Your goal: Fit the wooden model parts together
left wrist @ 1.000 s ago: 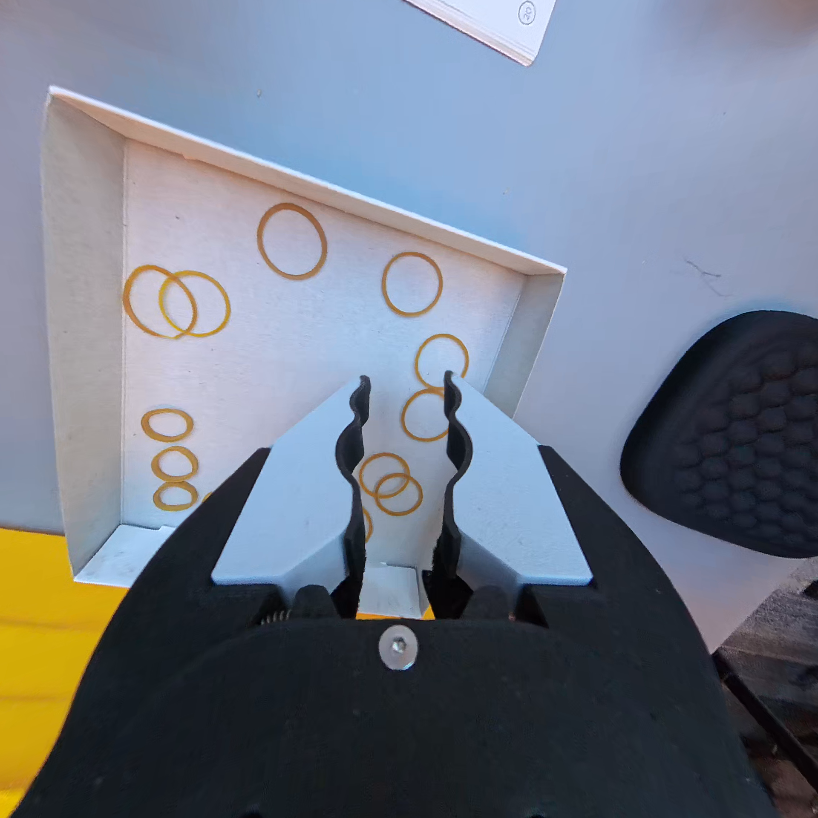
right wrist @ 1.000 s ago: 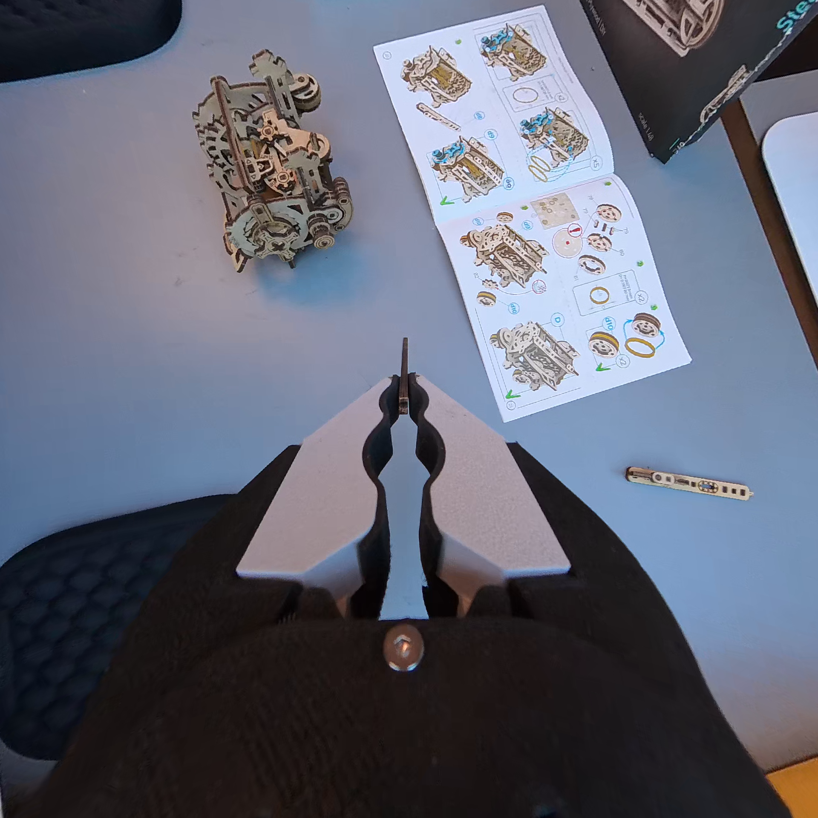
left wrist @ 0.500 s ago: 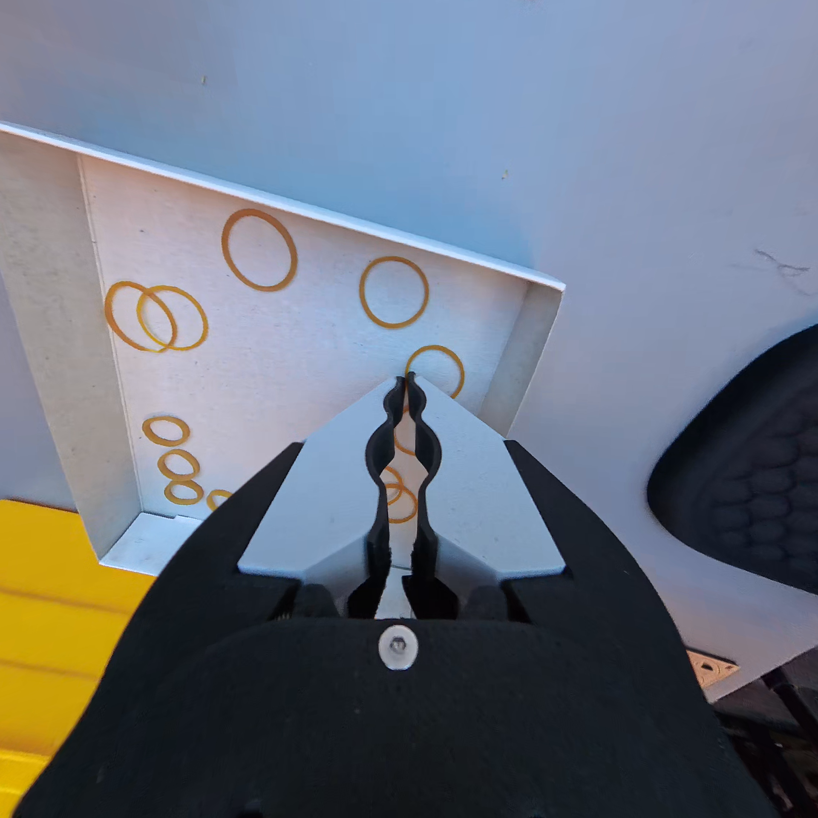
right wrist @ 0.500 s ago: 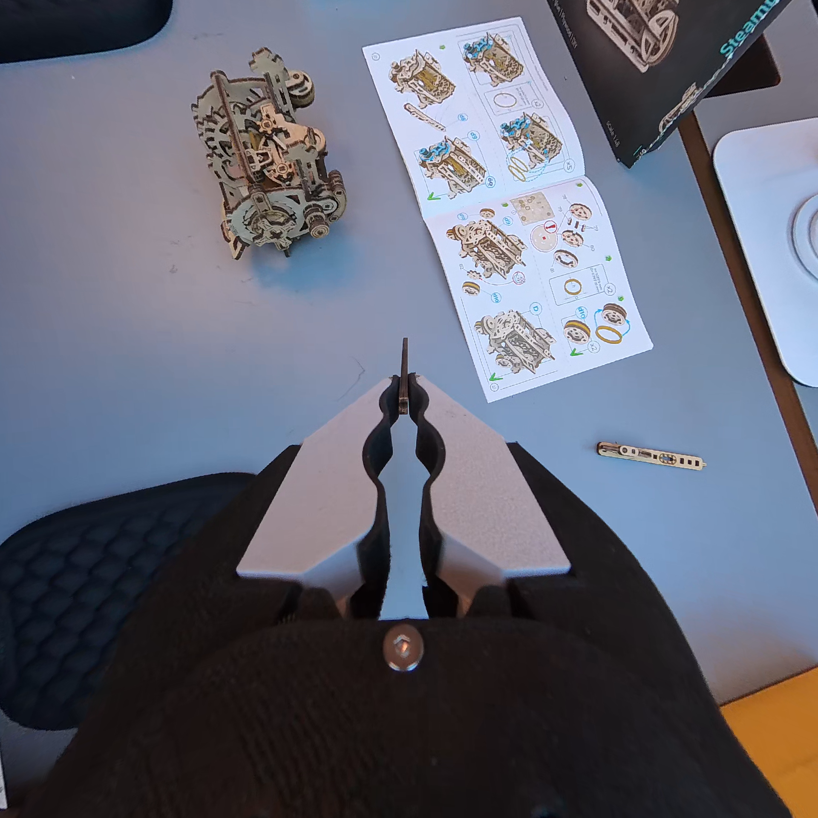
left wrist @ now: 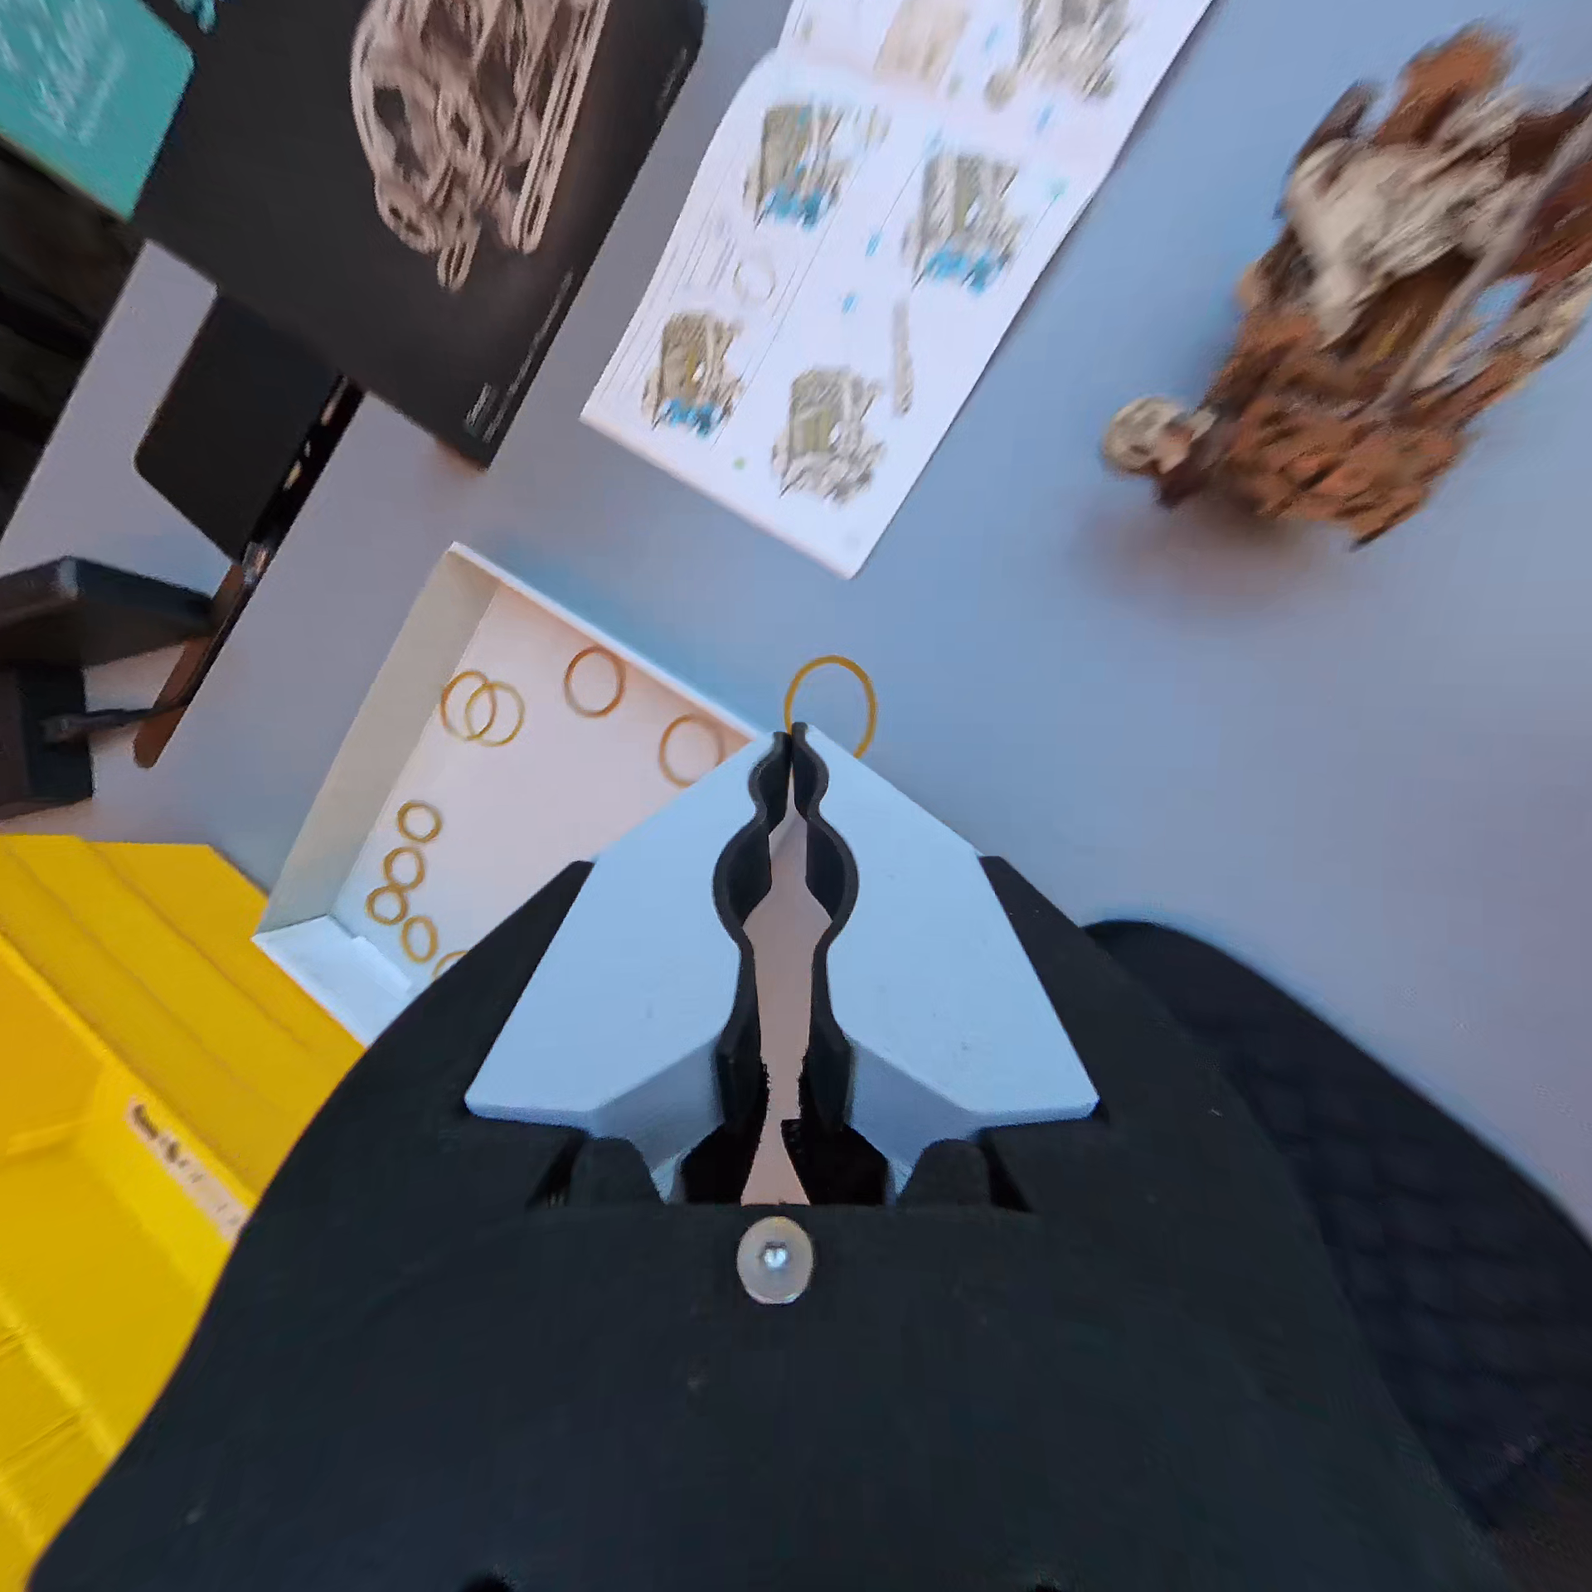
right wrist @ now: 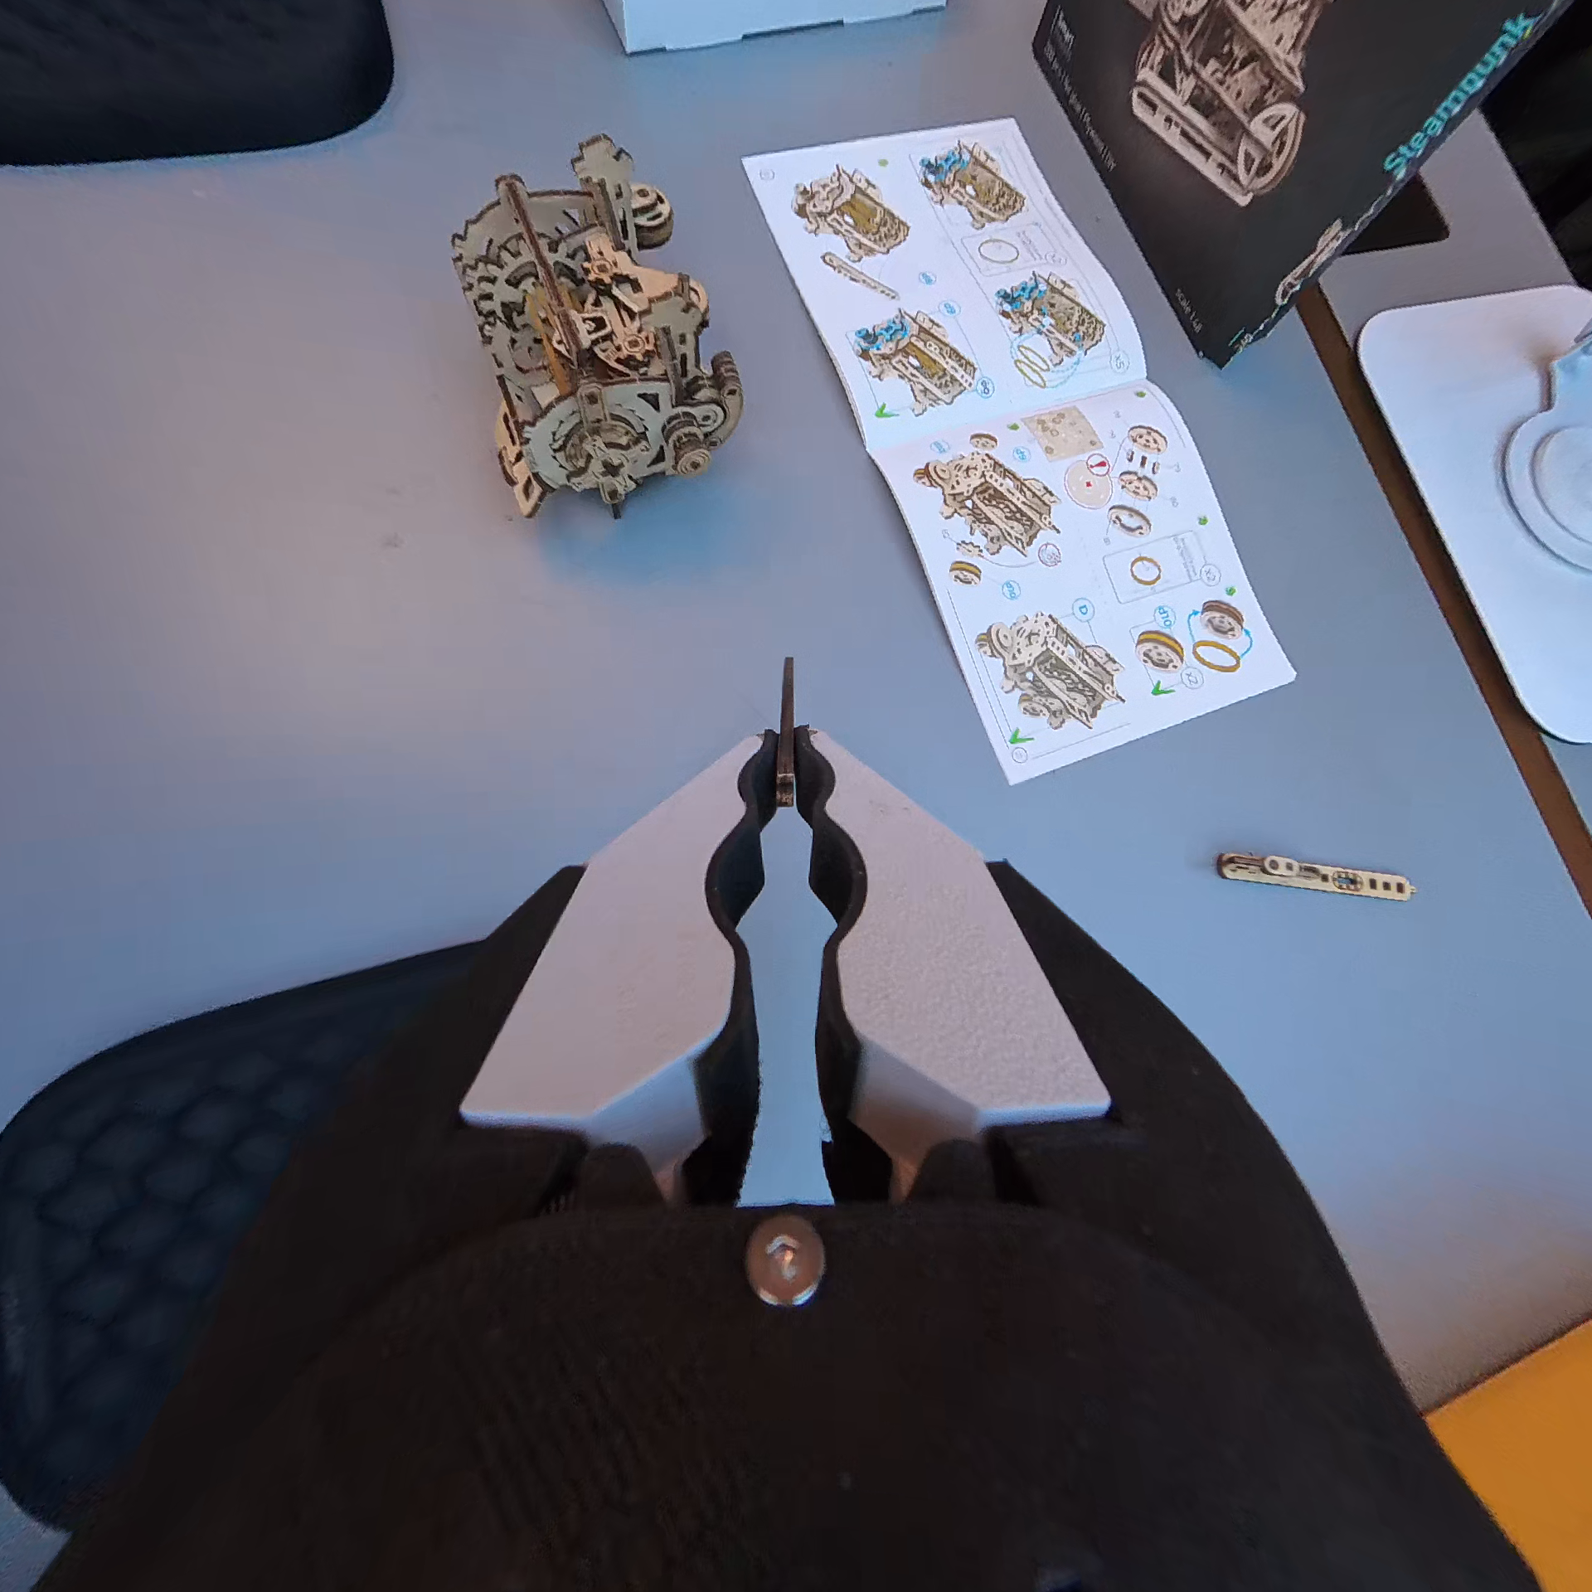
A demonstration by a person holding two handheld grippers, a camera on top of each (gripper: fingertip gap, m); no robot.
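Note:
My left gripper (left wrist: 791,739) is shut on an orange rubber band (left wrist: 829,694) and holds it above the grey table, past the rim of the white tray (left wrist: 469,603) that holds several more bands. My right gripper (right wrist: 786,737) is shut on a thin flat wooden part (right wrist: 786,702), held edge-on above the table. The half-built wooden gear model (right wrist: 594,336) stands on the table ahead of it; it shows blurred at the upper right of the left wrist view (left wrist: 1413,284). A loose wooden strip (right wrist: 1314,877) lies at the right.
An open instruction booklet (right wrist: 1016,431) lies right of the model. The black kit box (right wrist: 1275,155) stands at the far right. A white pad (right wrist: 1482,482) sits beyond the table edge. Black cushions (right wrist: 155,1206) lie near each gripper. A yellow bin (left wrist: 112,1120) is at the left. There is about 35 centimeters between the tips of the two grippers.
My left gripper closed on a rubber band in the tray, then lifted it out and swung up towards the booklet and model. My right gripper drew back a little with its wooden part.

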